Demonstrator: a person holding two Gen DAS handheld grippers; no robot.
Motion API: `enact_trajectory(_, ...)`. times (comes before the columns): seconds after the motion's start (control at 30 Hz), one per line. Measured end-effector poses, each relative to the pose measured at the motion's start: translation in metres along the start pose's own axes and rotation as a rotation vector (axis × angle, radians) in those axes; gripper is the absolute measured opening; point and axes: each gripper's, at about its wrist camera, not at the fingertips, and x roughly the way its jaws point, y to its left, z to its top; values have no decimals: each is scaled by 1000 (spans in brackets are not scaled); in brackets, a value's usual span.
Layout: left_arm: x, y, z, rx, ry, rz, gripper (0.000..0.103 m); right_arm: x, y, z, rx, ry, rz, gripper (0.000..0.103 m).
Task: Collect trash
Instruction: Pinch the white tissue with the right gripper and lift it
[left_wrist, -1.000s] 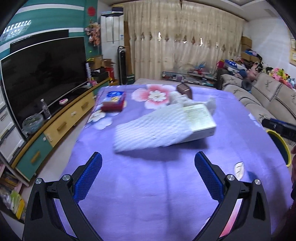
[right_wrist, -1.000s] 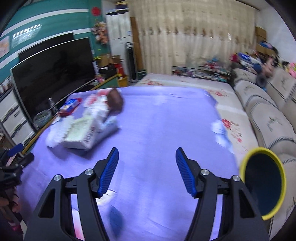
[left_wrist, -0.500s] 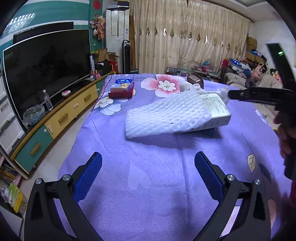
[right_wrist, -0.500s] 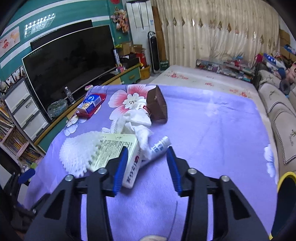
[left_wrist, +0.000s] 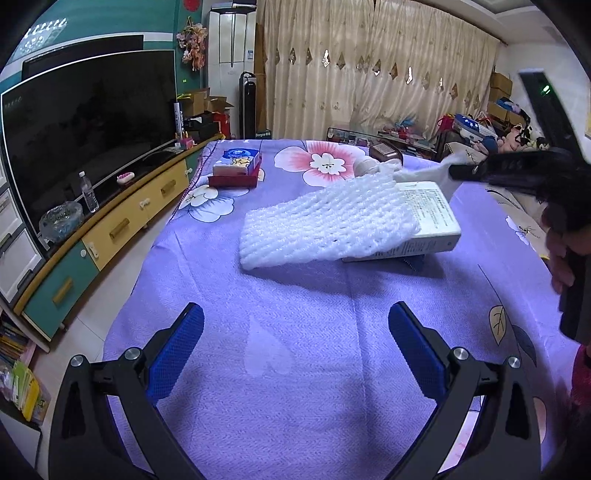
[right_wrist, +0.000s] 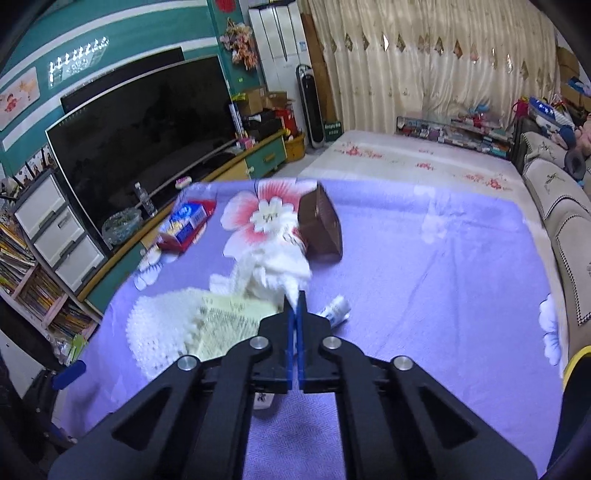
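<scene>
Right now the right tool (right_wrist: 295, 306) is pinched closed on a corner of the crumpled white tissue (right_wrist: 275, 266), its blue pads pressed together with the paper caught between them. That tissue is a soft, wrinkled wad, a little motion-blurred, sitting near the middle of the purple flowered cloth (right_wrist: 424, 266) that covers the worktop. It lies against the far end of the white foam net sleeve (left_wrist: 325, 225), a knobbly mesh wrapper with a regular diamond weave, which lies partly over a pale yellow printed box (left_wrist: 430, 214). The box sits tilted, its near edge raised off the cloth, fine print on its top face and side.

Just behind the tissue stands a brown wedge-shaped box (right_wrist: 321, 229), and just to the right of the tool's tip lies a small white tube (right_wrist: 338, 308) on its side. Farther to the left, near the cloth's edge, a blue packet rests on a red box (left_wrist: 236, 168).

The left tool (left_wrist: 295, 343) hangs over the near part of the cloth with its blue-padded fingers (left_wrist: 177, 354) spread wide, nothing between them, well apart from the sleeve. From the left view, the right tool (left_wrist: 458, 170) reaches in from the right, a strip of tissue showing at its tip.
</scene>
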Motion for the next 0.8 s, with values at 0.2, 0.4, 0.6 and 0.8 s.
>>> enact_trajectory(0.2, 1, -2, 0, 6, 3, 4, 98, -37, 2, 20, -10, -84, 4, 1)
enact_trajectory(0.4, 3, -2, 0, 4, 12, 0, 98, -80, 3, 38, -27, -174, 3, 1)
enact_trajectory(0.6, 5, -1, 1, 1, 13, -5, 98, -123, -1, 42, -32, -253, -8, 1)
enact_trajectory(0.8, 2, -9, -1, 28, -1, -6, 98, -167, -20, 29, -31, -305, -62, 1)
